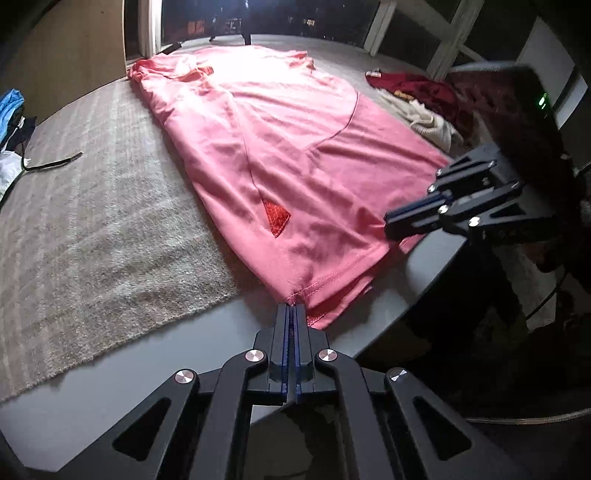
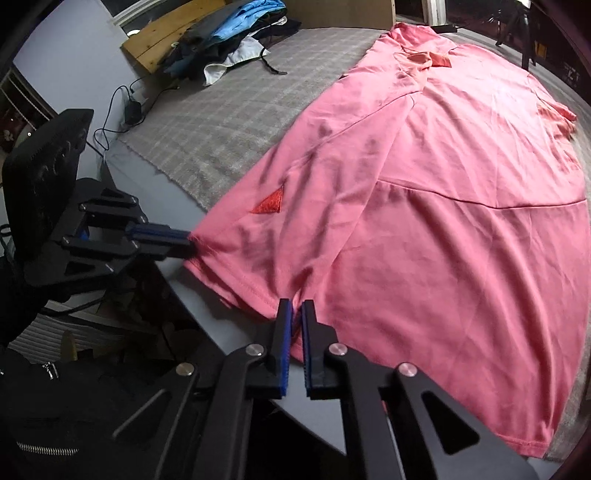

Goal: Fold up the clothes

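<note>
Left gripper [image 1: 294, 308] and right gripper [image 2: 297, 306], jaws pinching the near hem of the pink shirt [image 1: 280, 147] spread on a grey rug [image 1: 92, 206] over the counter [image 1: 229, 332]; thin grips may slip or catch one layer, skewing the fold; clothes piles [image 2: 236, 37] and dark windows beyond.

left tool [image 1: 294, 306] pinches pink shirt [image 1: 295, 140] hem.

Shirt [image 1: 280, 147] flat on rug [image 1: 92, 206], hem over table [image 1: 207, 339] edge; clothes pile [image 2: 236, 33] beyond.
</note>
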A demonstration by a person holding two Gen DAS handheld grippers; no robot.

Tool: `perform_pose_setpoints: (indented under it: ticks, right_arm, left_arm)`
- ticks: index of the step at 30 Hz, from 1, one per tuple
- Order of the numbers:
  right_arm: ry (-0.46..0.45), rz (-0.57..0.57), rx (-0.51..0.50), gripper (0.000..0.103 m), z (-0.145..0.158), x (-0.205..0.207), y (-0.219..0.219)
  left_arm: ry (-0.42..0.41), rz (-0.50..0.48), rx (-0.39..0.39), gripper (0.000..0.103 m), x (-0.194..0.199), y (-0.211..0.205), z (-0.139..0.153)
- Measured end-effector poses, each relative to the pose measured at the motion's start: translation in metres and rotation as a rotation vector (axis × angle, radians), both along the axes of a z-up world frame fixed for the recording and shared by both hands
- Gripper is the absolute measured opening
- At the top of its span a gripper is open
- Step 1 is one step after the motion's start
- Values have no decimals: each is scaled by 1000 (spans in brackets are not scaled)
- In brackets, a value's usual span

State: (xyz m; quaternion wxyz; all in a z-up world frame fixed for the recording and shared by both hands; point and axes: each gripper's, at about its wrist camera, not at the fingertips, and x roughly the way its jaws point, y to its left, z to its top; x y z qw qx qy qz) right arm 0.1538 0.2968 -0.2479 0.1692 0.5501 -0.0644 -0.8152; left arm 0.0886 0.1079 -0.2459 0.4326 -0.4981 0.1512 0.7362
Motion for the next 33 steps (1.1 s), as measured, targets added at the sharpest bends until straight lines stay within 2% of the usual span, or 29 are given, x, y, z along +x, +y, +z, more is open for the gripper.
perform_pose_setpoints:
  ticks: [7,13,19,21,23,26,28,29,33]
  right_arm:
    - [-9,9,-21,3,1,12,8]
    - [-3,18,-18,3,4,17,12]
    - [-79,26,-1,4,-7,18,15]
    - [-104,34,-25,4,0,18,20]
    - [-69,23,-42,5,21,20,34]
    - [6,-55,-34,11,54,25,71]
    - [45,-167,-6,25,66,29,107]
    - [58,-226,10,26,70,32,126]
    - [26,-432,45,26,53,49,196]
  left_arm:
    - [-28,38,32,1,12,-13,4]
    - [-20,34,16,1,14,-11,5]
    - [-90,36,-38,1,20,-8,-13]
    - [-88,33,-63,1,21,-12,-8]
    - [-71,34,-79,1,20,-19,3]
    - [-21,42,-65,1,15,-23,31]
    - [17,47,-41,1,12,-18,47]
    - [29,39,-12,1,10,-9,56]
    - [55,-47,67,10,6,43,64]
